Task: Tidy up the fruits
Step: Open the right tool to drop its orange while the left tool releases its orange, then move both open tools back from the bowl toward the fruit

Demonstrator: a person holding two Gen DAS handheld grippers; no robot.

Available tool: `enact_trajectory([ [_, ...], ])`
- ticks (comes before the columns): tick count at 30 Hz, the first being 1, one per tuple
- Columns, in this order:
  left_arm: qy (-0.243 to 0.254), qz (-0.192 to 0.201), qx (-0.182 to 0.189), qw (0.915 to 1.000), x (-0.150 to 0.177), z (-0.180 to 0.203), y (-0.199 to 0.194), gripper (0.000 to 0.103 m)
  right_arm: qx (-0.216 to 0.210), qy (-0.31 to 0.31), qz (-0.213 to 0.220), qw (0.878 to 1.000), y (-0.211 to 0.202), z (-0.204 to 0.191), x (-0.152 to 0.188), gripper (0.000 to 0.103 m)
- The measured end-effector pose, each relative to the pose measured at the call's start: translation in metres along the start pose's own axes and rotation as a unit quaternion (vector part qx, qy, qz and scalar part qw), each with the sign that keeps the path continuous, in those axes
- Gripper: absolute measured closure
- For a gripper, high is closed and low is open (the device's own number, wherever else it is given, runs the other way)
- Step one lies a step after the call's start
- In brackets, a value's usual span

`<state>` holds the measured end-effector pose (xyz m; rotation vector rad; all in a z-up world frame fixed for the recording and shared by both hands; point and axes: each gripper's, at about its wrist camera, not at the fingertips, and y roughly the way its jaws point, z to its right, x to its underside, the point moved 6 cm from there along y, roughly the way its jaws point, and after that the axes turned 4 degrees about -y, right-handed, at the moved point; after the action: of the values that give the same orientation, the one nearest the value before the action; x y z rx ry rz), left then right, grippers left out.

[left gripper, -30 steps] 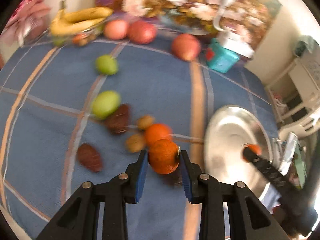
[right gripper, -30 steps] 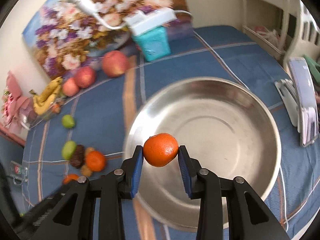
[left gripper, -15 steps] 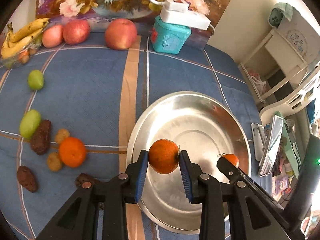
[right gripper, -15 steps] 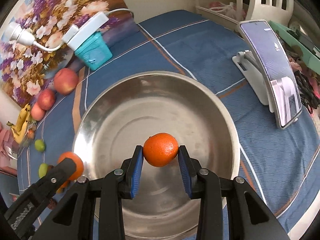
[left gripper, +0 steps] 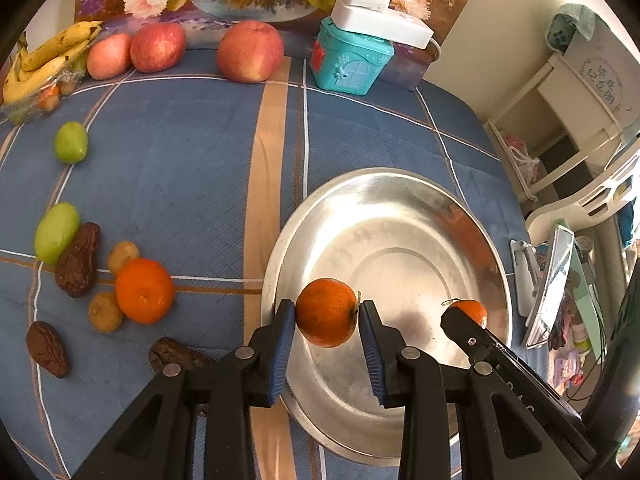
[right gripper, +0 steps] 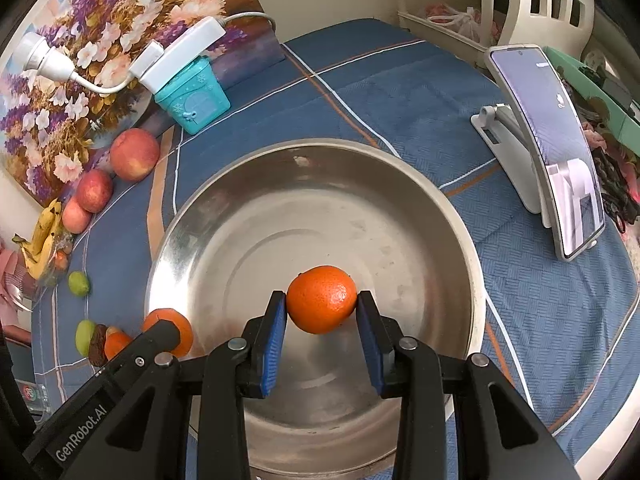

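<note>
1. Both grippers have travelled from the fruit scatter on the left to positions over the steel bowl [left gripper: 400, 200] since the earlier frames; each carries the same orange it held a second ago.
2. Left gripper [left gripper: 327, 316]: blue pads flank an orange [left gripper: 327, 312] above the bowl's near-left rim. Jaws are opening; the left pad touches the fruit, while a thin gap shows at the right pad by the stem.
3. Right gripper [right gripper: 321, 309]: jaws narrow, both pads pressed on a second orange [right gripper: 322, 298], held over the bowl's near interior.
4. Bowl interior is bare metal; whether either orange touches its floor, I cannot tell.
5. Bowl sits on a blue plaid cloth [left gripper: 180, 160], right of the tan stripe.
6. Left of the bowl on the cloth: a third orange [left gripper: 144, 290], two green fruits [left gripper: 56, 232], dark dates [left gripper: 78, 260] and small brownish fruits [left gripper: 105, 312], grouped close together.
7. Far edge: three apples [left gripper: 250, 51] in a row, bananas [left gripper: 44, 60] at far left, a teal house-shaped box [left gripper: 348, 62] with a white power strip [left gripper: 380, 26] resting on top.
8. Right of the bowl: a phone on a white stand [right gripper: 552, 148], tilted, screen facing the bowl.
</note>
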<state>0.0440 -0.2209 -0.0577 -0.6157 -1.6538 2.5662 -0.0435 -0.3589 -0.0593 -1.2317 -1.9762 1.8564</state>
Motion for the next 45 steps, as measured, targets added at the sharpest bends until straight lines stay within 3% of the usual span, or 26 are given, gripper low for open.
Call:
enact_trajectory([
  [3,-0.002,0.002,0.008,1.0,-0.001,0.001,-0.001,0.058,0.002,-0.001,-0.001,1.0,0.001,0.0,0.0,0.066],
  [10,0.002,0.01,0.007,0.9999,-0.002,0.001,-0.008,0.057,0.007,-0.005,-0.001,1.0,0.001,-0.001,0.0,0.066],
  [19,-0.006,0.029,-0.024,0.9993,-0.008,-0.015,-0.019,0.041,0.018,-0.004,0.005,1.0,-0.002,0.002,0.0,0.057],
  [25,-0.017,0.039,-0.062,0.9972,-0.013,-0.04,-0.027,0.023,0.02,-0.009,0.005,1.0,-0.004,0.0,0.0,0.057],
  [28,-0.015,0.048,-0.093,0.9944,-0.016,-0.052,-0.031,0.019,0.02,-0.016,0.002,1.0,-0.004,-0.004,0.002,0.042],
  [32,-0.016,0.057,-0.118,0.9912,-0.018,-0.07,-0.037,0.0,0.024,-0.027,0.0,0.999,-0.004,-0.011,0.004,0.039],
  [34,-0.019,0.063,-0.129,0.9895,-0.019,-0.076,-0.04,0.0,0.029,-0.034,-0.001,0.999,-0.003,-0.014,0.005,0.03],
  [44,-0.036,0.091,-0.189,0.977,-0.024,-0.12,-0.062,0.0,0.035,-0.064,-0.006,0.997,-0.002,-0.028,0.009,0.028],
  [45,-0.037,0.094,-0.194,0.9757,-0.025,-0.123,-0.064,0.0,0.035,-0.066,-0.006,0.997,-0.002,-0.029,0.01,0.02],
])
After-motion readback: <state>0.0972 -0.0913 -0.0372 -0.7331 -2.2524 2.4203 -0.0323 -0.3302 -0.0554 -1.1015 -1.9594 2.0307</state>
